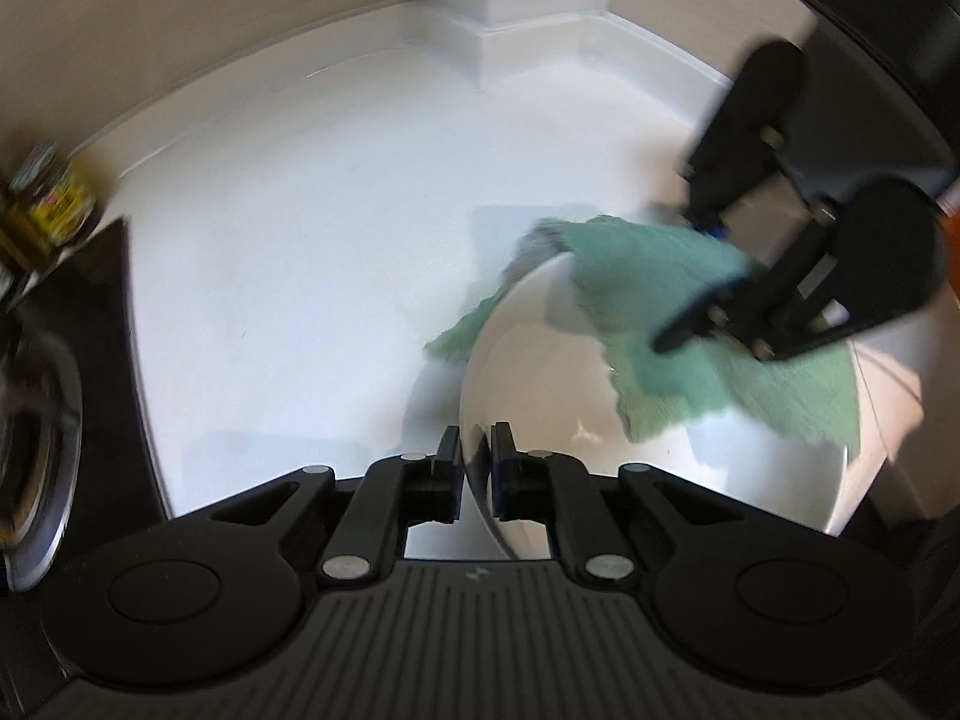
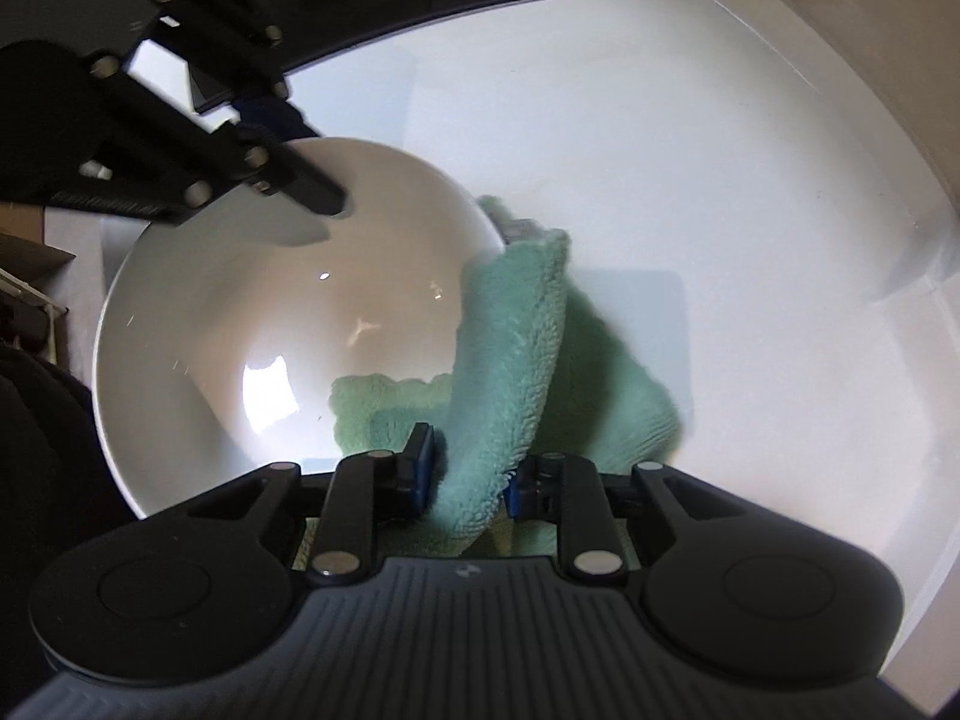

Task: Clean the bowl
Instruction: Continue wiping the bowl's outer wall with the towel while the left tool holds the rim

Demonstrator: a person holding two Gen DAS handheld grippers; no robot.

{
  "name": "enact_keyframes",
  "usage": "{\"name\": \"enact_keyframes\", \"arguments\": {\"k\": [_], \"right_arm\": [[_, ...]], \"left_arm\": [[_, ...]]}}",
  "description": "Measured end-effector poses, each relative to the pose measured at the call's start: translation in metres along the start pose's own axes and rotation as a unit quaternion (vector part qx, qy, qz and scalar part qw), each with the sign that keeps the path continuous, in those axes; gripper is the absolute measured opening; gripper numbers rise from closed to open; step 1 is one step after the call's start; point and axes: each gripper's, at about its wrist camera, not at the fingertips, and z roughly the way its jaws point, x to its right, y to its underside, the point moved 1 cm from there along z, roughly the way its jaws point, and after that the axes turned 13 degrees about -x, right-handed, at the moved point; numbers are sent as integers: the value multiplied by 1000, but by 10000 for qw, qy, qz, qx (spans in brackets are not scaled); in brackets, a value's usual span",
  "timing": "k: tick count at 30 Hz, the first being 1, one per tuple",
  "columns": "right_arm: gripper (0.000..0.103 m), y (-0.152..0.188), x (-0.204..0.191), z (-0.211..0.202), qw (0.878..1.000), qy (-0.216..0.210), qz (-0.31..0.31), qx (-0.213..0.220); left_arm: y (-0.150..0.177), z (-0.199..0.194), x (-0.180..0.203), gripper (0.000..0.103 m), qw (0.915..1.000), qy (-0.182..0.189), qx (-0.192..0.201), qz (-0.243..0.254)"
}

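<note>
Through the left wrist camera we saw our left gripper [image 1: 477,468] with its jaws drawn narrow on the near rim of the white bowl [image 1: 540,396], one finger outside the wall and one inside. The bowl sat over the white table [image 1: 300,252], right of centre in this view. A green cloth [image 1: 660,324] lay draped over the bowl's far rim, part of it spilling outside onto the table. Our right gripper [image 1: 702,276] reached in from the upper right, its jaws pinched on that cloth. At the far left edge we made out a blurred jar [image 1: 48,210] with a yellow label and the metal ring of a stove burner [image 1: 42,480] on a black hob. Through the right wrist camera we saw the right gripper [image 2: 468,474] with its jaws clamped on a fold of the green cloth [image 2: 510,348], which hung over the bowl's [image 2: 210,312] right rim and lay partly inside. Our left gripper [image 2: 324,192] held the bowl's far rim at upper left. The black hob [image 2: 420,6] ran along the top.
</note>
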Motion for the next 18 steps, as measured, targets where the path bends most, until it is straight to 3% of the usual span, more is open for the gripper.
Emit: {"name": "enact_keyframes", "arguments": {"k": [4, 8, 14, 18], "right_arm": [[23, -23, -8, 0, 9983, 356, -451, -10], [26, -35, -20, 1, 9959, 512, -740, -22], [19, -18, -7, 3, 9994, 151, -197, 247], [18, 4, -11, 2, 9994, 178, -167, 225]], "left_arm": [[-8, 2, 2, 8, 9997, -82, -69, 233], [-8, 3, -4, 8, 9999, -1, -48, -95], [14, -4, -11, 9, 9943, 248, 171, -1027], [16, -2, -13, 8, 9945, 310, 230, -972]]}}
